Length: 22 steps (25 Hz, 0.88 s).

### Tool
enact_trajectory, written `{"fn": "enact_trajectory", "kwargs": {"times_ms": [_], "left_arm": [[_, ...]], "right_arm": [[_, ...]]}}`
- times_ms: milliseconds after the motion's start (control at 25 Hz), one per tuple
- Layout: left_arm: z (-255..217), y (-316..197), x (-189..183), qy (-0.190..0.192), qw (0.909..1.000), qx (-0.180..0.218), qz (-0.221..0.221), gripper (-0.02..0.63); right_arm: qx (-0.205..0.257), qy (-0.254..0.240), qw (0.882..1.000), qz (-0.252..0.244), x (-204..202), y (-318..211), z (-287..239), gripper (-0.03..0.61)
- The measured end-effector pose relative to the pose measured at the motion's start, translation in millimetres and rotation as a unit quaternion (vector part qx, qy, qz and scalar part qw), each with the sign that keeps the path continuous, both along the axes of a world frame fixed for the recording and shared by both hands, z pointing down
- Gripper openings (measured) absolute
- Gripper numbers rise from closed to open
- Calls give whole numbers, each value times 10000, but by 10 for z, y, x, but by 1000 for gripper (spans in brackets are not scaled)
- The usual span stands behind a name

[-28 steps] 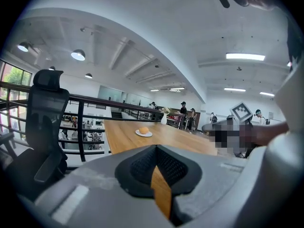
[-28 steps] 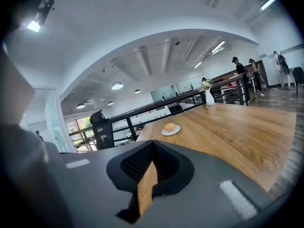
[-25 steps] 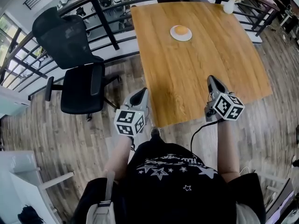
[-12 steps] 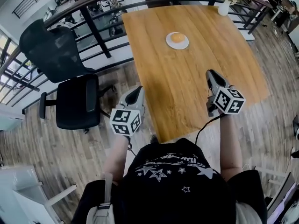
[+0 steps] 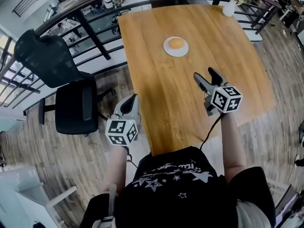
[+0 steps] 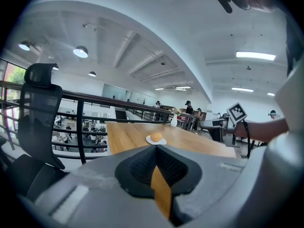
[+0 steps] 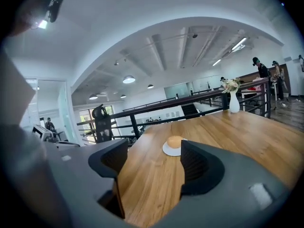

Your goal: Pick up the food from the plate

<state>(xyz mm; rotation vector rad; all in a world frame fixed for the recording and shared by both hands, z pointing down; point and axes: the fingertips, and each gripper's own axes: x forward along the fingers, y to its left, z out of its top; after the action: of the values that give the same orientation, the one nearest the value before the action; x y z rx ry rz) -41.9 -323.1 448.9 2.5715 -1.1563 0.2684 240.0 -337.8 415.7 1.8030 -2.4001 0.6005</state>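
A round orange-brown bun lies on a small white plate in the far half of the wooden table. My right gripper hovers over the table's near right part, well short of the plate. Its jaws are opening and nothing is between them. In the right gripper view the bun and plate show far off between the spread jaws. My left gripper hangs beside the table's left edge, shut and empty. The left gripper view shows the bun far ahead.
A black office chair stands left of the table. A dark metal railing runs behind the chair and the table. A white vase with flowers stands at the table's far right corner. The floor is wood planks.
The right gripper's jaws have gone from shut to wide apart. It has moved forward over the table, toward the plate. The left gripper stays shut beside the table.
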Motion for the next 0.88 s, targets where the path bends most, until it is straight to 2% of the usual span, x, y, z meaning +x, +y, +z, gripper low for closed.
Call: {"fn": "enact_trajectory", "kwargs": {"times_ms": [240,560,880], "left_arm": [[69,-133,134,-100,9988,-54,-469,2],[49,-522,457,-257,9968,-173,-734,2],[97,-801,669,-396,9956,-170,-827,2]], "right_arm": [[44,278,9988,-402,266,-552,146,345],[38,643,9915,-1133,554,-1496,162,344],[-256,814,9806,-1767,426,-2037,585,340]]}}
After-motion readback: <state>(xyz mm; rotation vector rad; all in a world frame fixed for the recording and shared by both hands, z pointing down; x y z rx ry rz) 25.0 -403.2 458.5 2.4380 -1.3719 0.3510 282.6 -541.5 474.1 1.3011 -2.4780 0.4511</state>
